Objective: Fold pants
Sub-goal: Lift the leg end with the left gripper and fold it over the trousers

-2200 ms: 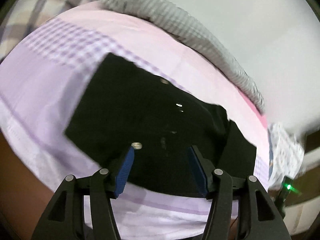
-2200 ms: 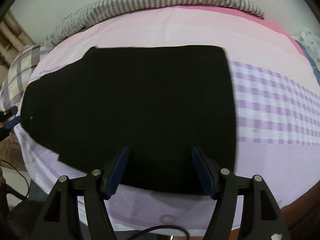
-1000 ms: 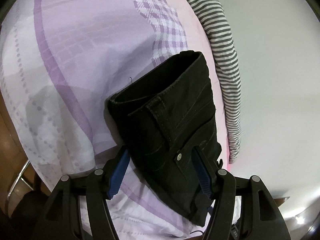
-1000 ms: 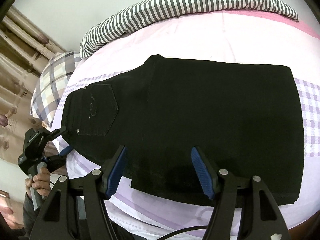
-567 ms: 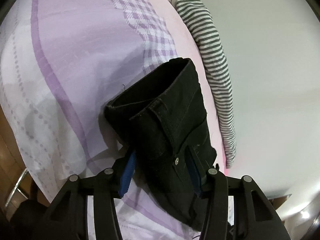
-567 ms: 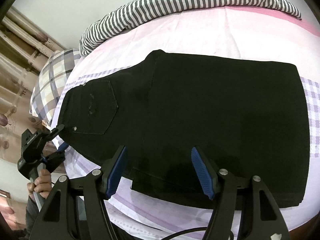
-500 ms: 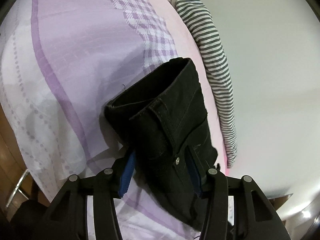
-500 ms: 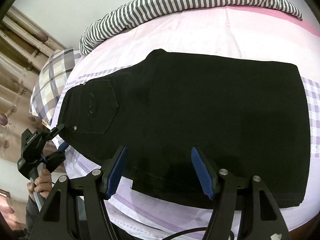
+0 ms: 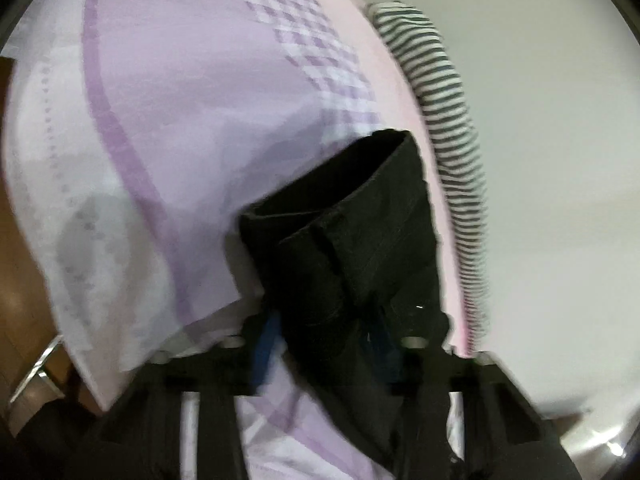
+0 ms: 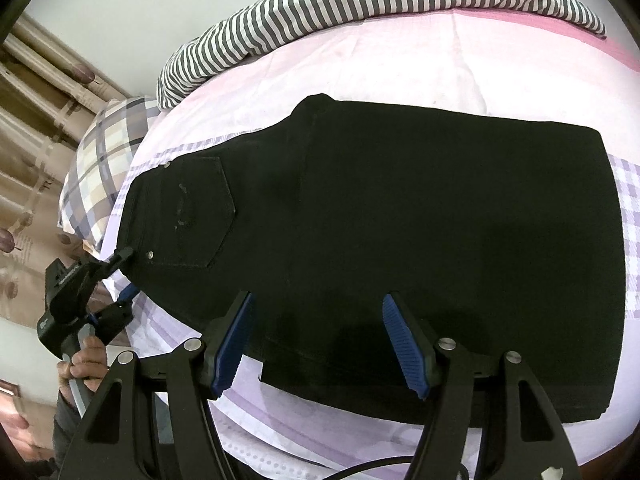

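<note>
As the left claw [image 9: 320,344] closes on the waistband of the black pants [image 10: 400,240], the right claw [image 10: 320,344] hangs released above the near edge; next fold looks imminent.

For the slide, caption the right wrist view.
Open right hand-held gripper hovers over black pants on the bed; left hand-held gripper closing at the waistband.

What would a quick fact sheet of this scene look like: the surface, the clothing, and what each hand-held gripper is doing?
surface: bed sheet, pink and purple
clothing: black pants, laid flat, already folded over
left hand-held gripper: jaws closing on the pants' waistband corner
right hand-held gripper: open above the pants' near edge, holding nothing
nearby: striped blanket, plaid pillow
</note>
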A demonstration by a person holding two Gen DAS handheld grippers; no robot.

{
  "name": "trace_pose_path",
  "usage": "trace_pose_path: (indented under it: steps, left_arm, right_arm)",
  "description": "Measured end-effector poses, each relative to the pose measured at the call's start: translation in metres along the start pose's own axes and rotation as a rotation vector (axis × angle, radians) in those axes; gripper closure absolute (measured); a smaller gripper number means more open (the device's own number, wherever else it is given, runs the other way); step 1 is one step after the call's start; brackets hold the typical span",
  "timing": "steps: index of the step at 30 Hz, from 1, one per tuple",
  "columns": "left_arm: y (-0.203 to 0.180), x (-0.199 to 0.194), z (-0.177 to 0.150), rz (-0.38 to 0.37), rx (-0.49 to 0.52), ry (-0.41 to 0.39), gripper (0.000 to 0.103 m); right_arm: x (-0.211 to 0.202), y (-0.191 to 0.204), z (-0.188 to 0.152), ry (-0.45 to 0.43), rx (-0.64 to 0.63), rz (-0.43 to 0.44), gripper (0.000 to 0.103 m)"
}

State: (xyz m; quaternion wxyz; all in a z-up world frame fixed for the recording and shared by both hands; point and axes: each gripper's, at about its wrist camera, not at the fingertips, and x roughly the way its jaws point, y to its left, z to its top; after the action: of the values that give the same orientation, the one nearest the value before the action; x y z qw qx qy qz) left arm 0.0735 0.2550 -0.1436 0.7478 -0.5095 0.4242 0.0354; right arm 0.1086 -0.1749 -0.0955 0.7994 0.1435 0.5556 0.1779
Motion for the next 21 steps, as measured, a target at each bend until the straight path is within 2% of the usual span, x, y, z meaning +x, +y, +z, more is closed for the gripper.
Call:
trace_pose_path:
  steps: [3,5,8,13,17,19,21]
  left_arm:
    - [-0.029,-0.008,-0.005,0.076,0.113,-0.036,0.081]
    - [-0.065,-0.017,-0.013,0.107,0.241,-0.074,0.082]
    - [-0.122,-0.022,-0.027,0.102,0.430,-0.090,0.082]
    - [-0.200,-0.008,-0.058,0.108,0.658,-0.093,0.085]
    - [-0.256,0.013,-0.109,0.041,0.861,-0.023,0.086]
    - [-0.271,0.020,-0.135,0.013,0.944,0.016,0.086]
    - [-0.283,0.032,-0.168,-0.030,1.032,0.088,0.086]
  right_arm:
    - [-0.005,-0.004,0.000,-0.012,0.012,-0.003,0.039]
    - [-0.011,-0.010,0.000,-0.027,0.024,-0.001,0.039]
    - [-0.025,-0.022,0.003,-0.067,0.053,-0.003,0.039]
    - [-0.059,-0.053,0.002,-0.148,0.111,-0.010,0.039]
    - [-0.082,-0.082,-0.004,-0.200,0.164,-0.038,0.038]
    - [-0.089,-0.095,-0.006,-0.215,0.196,-0.042,0.038]
    - [-0.094,-0.109,-0.008,-0.228,0.228,-0.041,0.038]
